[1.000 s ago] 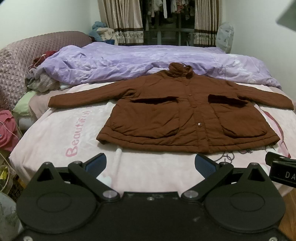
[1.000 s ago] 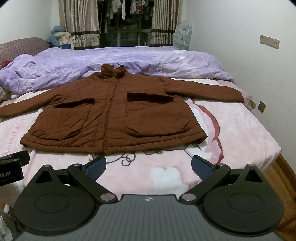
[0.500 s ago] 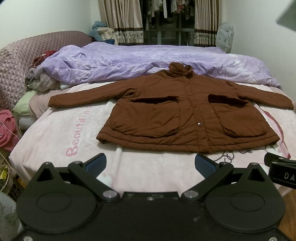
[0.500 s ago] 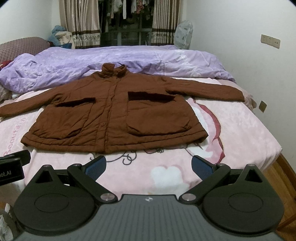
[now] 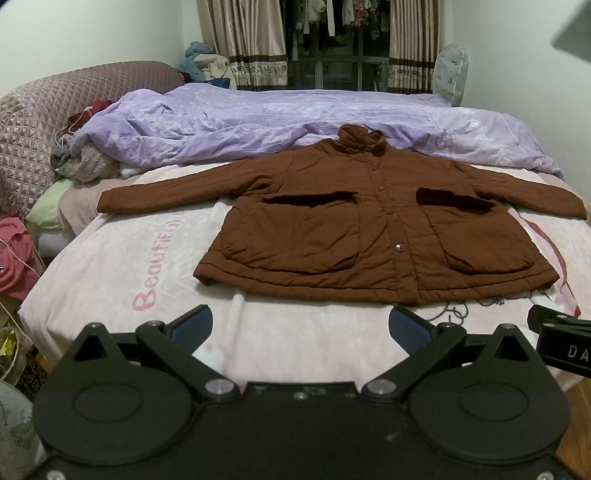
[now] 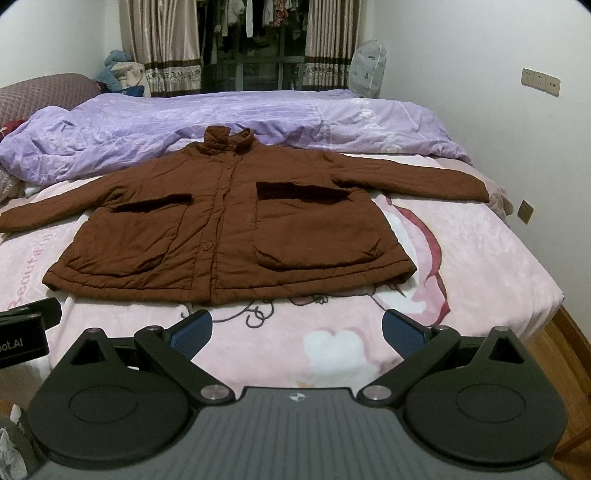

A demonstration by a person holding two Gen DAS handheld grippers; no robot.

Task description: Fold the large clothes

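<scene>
Left wrist view: brown jacket [image 5: 373,229] lies flat mid-frame on the bed [image 5: 110,280], sleeves spread; left hand-held gripper [image 5: 301,328] and right hand-held gripper [image 6: 297,328] both gape wide, empty; best pinch each sleeve cuff first, folding inward

A home bedroom: a bed [image 6: 498,258] with a purple duvet [image 6: 258,118], curtains [image 6: 162,40], hanging clothes [image 6: 255,18].

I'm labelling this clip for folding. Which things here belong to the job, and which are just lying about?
Job: brown jacket, spread flat on the pink blanket; left gripper and right gripper, both open.

Lying about: purple duvet, clothes pile, covered fan, curtains.
</scene>
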